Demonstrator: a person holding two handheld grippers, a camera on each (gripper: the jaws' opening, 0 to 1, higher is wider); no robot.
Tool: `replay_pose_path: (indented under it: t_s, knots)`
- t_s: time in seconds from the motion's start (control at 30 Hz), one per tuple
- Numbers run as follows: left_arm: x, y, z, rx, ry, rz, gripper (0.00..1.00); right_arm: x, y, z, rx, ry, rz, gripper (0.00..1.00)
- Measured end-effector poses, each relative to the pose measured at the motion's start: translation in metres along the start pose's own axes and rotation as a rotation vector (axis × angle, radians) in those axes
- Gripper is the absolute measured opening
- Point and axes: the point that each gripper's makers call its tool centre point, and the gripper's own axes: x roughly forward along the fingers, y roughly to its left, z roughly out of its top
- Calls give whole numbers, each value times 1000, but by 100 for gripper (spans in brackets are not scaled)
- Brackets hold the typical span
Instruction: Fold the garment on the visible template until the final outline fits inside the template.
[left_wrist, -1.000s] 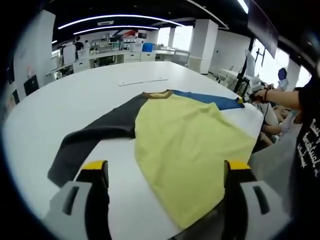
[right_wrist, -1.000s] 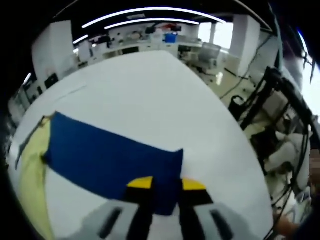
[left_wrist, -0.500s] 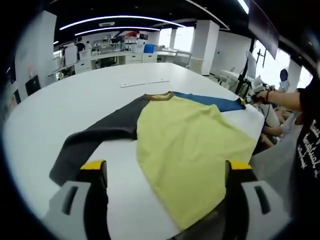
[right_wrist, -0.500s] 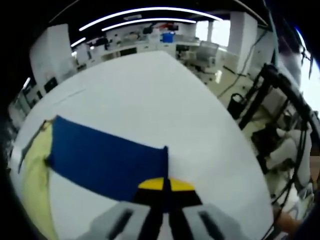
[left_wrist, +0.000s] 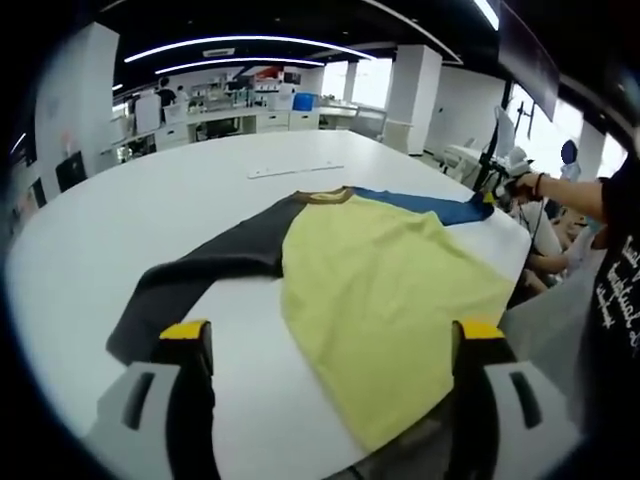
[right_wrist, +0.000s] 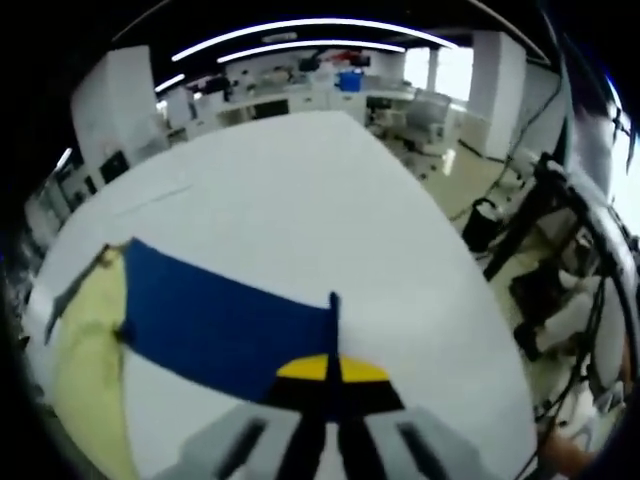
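— Left tool (left_wrist: 330, 345)?
— Spread wide, nothing held, poised over the shirt (left_wrist: 385, 275) lying flat on the surface (left_wrist: 150, 210).
— Right tool (right_wrist: 327, 368)?
— Pinched on the blue sleeve (right_wrist: 225, 325) cuff, probably to fold inward. Template not discernible.

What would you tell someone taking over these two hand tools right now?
Right tool: shut on the blue sleeve at its cuff, cuff corner lifted.
Left tool: open, empty, above the near edge of the table.
Shirt: spread flat, yellow body, dark sleeve stretched out to the side.
Done: blue sleeve gripped.
Left: no fold shows yet; fold both sleeves, then the body. I cannot make out a template.
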Motion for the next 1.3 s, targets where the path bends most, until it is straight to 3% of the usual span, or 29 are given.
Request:
replay_pose_path:
  t_s: [0.5, 0.77, 0.83, 0.87, 1.07, 1.3]
  knots:
    - [-7, 4, -9, -15, 3, -2, 98, -16, 53, 26, -41, -5, 55, 0]
    - [-8, 4, -14, -23, 1, 0, 99, -11, 85, 37, -109, -6, 103, 0]
    - [-9, 4, -15, -28, -2, -1, 99, -2, 84, 44, -125, -5, 119, 0]
    - [-9, 4, -15, -33, -8, 0, 99, -10, 99, 40, -131, -6, 127, 0]
    - [-11, 4, -16, -40, -19, -3, 99, -7, 125, 46, -142, -5, 175, 0]
    - [-11, 1, -20, -42, -14, -8, 98, 3, 142, 54, -165, -2, 208, 0]
